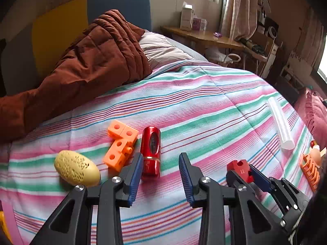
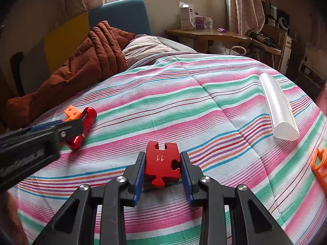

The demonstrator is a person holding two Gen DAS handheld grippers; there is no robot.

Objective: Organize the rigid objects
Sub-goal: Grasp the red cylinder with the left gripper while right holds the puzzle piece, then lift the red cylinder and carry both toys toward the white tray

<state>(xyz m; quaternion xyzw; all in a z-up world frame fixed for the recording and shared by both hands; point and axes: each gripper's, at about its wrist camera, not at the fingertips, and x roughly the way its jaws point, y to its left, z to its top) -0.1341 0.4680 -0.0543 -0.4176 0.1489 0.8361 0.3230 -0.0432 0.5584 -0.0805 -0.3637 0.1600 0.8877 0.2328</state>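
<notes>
Your right tongs [image 2: 162, 167] are clamped on the red puzzle-shaped block [image 2: 162, 166], one blue pad against each side of it, at the lower middle of the right wrist view. The block bears the mark "11" and sits low over the striped bedspread [image 2: 184, 106]. In the left wrist view the same tongs and block appear at the lower right.

Your left tongs [image 1: 160, 163] stand partly open with nothing between the pads. The red metallic cylinder [image 1: 150, 151] lies on the bedspread just beside the left pad, its near end running alongside that finger, in the lower middle of the left wrist view. I cannot tell whether the pad touches it.

Just left of the cylinder lies the orange block cluster [image 1: 120, 145], made of linked cubes with round holes. Further left, at the lower left of that view, is the yellow patterned egg [image 1: 76, 168], resting apart from the cluster.

Toward the right edge a clear plastic tube [image 2: 278, 110] lies on the bedspread, well apart from both tongs. An orange slatted piece [image 1: 309, 170] sits at the far right edge, partly cut off.

At the upper left, a brown quilt [image 1: 85, 61] is bunched on the bed beside a pale pillow [image 1: 161, 50]. A wooden desk [image 2: 212, 34] with boxes on it stands under the window at the upper right.
</notes>
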